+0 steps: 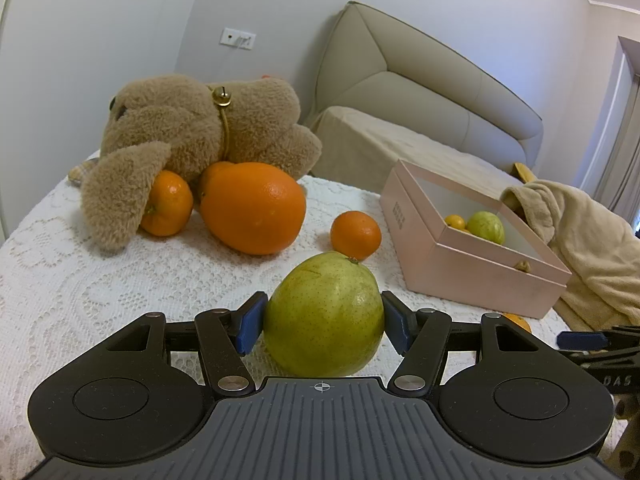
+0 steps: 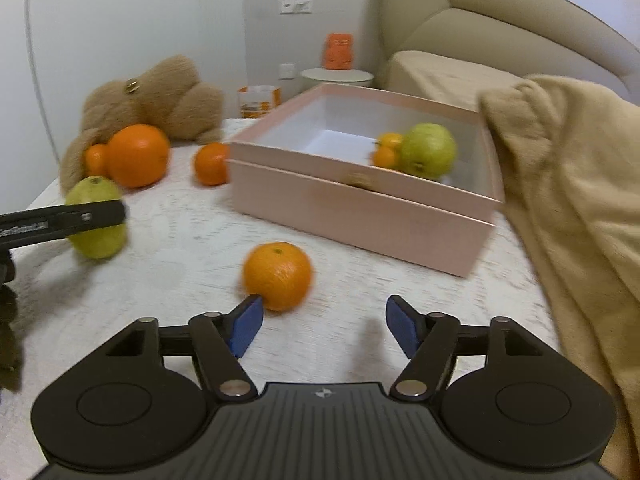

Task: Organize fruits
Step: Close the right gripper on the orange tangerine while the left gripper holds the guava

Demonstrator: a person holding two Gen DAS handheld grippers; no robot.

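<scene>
While fruit is gathered into the pink box (image 2: 360, 216), a green pear (image 1: 324, 316) is clamped by the left gripper (image 1: 324, 320)
The right gripper (image 2: 324, 326) is spread empty, a mandarin (image 2: 278, 276) just beside its left pad, presumably for boxing next

green fruits 2 (image 1: 324, 316) (image 2: 428, 150) | orange fruits at least 6 (image 1: 254, 208) | pink box 1 (image 1: 480, 276) | plush toy 1 (image 1: 180, 120)

Pear (image 1: 324, 316): you see yellow-green skin with fine brown speckles.
Big orange (image 1: 253, 208): vivid, even orange.
Box (image 1: 476, 276): pale pink outside, white inside.
Surface (image 1: 80, 280): white lace with a floral pattern.
Plush toy (image 1: 192, 128): tan-brown fur.
Fingers (image 2: 246, 326): blue pads on black.
Blanket (image 2: 580, 200): beige.
</scene>
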